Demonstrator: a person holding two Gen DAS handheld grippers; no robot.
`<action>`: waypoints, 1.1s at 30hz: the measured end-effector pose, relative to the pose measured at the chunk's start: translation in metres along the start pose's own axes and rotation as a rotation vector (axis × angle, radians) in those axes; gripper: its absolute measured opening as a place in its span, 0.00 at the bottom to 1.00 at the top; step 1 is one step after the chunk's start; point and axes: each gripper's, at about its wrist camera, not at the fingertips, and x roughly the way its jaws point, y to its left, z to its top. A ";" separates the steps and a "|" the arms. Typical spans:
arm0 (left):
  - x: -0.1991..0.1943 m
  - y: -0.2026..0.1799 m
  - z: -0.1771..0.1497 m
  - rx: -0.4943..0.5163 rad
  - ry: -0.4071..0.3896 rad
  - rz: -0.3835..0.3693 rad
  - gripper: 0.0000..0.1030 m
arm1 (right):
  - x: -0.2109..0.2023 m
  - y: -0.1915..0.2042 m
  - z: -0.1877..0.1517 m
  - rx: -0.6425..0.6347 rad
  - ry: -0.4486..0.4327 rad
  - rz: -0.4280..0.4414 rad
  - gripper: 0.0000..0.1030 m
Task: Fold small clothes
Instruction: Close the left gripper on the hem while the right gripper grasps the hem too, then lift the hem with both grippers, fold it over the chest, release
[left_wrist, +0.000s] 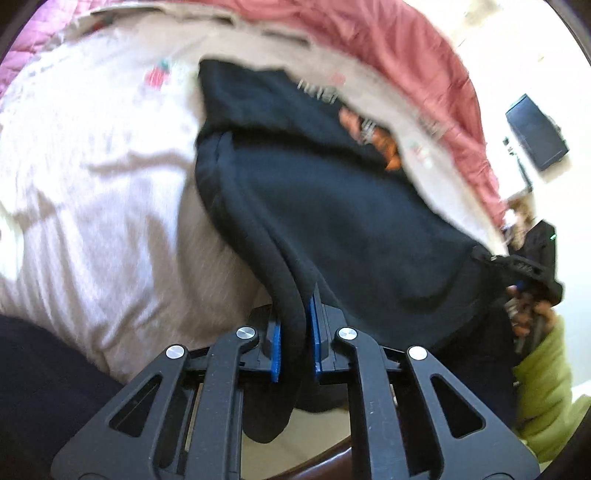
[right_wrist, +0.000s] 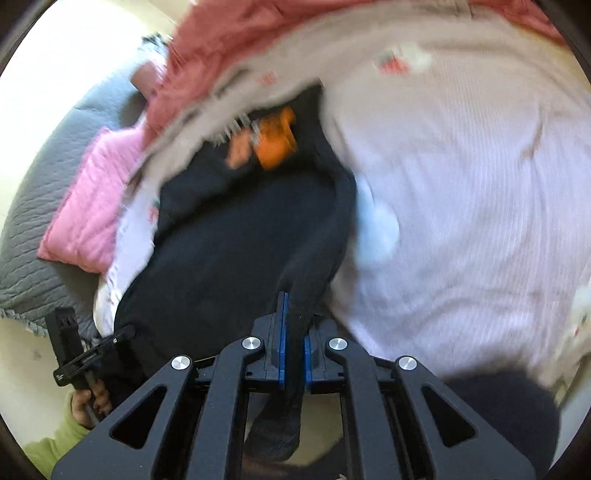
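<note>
Left wrist view is smeared with motion blur, so edges are soft everywhere. Biggest thing: the pale pink-white striped bed sheet (left_wrist: 92, 177), its small red prints too blurred to identify. Behind it runs a rose-pink quilted cover (left_wrist: 424, 48), cut off by the lens rim. Across the sheet hangs the small black garment with an orange print (left_wrist: 314, 192), lifted off the bed along its near hem. White lettering sits above the orange print, but it's unreadable, just streaks. Right wrist view shows the same garment (right_wrist: 229, 240) from the other side, orange patch blurred there too, with a grey quilted blanket (right_wrist: 33, 229) and a pink cushion (right_wrist: 85, 206) off to the left. Left tongs (left_wrist: 295, 343) are clenched on the garment's thick hem, blue pads pressing the fabric. Right tongs (right_wrist: 294, 354) are likewise clamped on a bunched strip of the same black cloth. Each view catches the other tongs at its edge, along with a lime-green sleeve (left_wrist: 546, 391), partly cut off.
</note>
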 end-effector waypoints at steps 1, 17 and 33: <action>-0.005 0.000 0.006 -0.004 -0.020 -0.017 0.05 | -0.003 0.004 0.006 -0.015 -0.023 -0.001 0.06; 0.004 0.029 0.129 -0.117 -0.180 0.064 0.06 | 0.049 0.013 0.140 0.014 -0.236 0.060 0.06; 0.042 0.060 0.154 -0.239 -0.216 0.142 0.41 | 0.102 -0.032 0.154 0.068 -0.161 0.023 0.31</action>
